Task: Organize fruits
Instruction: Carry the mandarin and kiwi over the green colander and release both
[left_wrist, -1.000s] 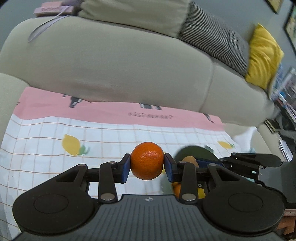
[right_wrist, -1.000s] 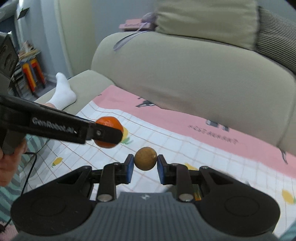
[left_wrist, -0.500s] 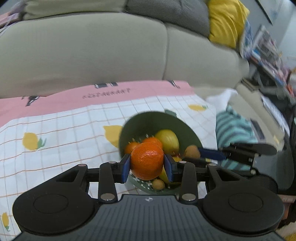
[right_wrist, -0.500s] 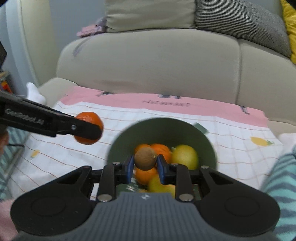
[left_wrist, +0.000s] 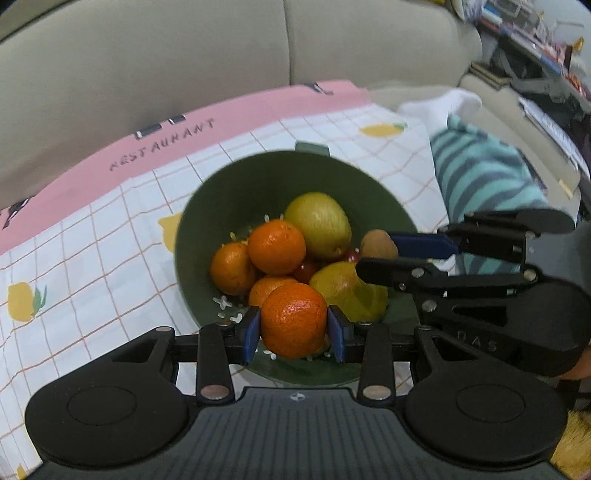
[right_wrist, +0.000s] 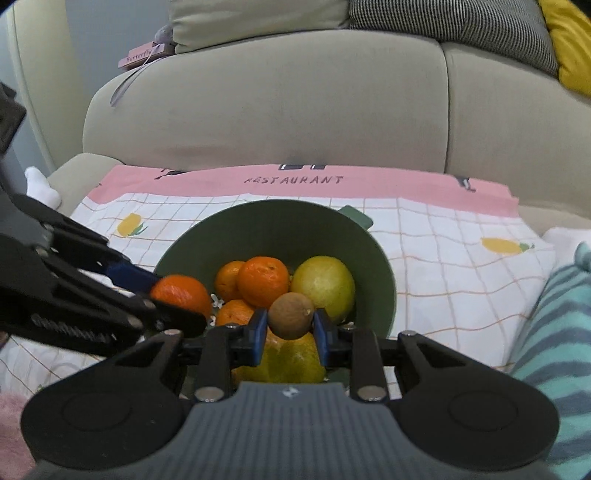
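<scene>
Left wrist: dimpled round mandarin (left_wrist: 293, 320)

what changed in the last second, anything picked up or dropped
Both grippers swung from above the cloth to over the green bowl and tipped downward. Nothing was let go or picked up: the left gripper still clamps the mandarin, and the right gripper still clamps the small brown fruit. The fruit already in the bowl looks undisturbed.
</scene>
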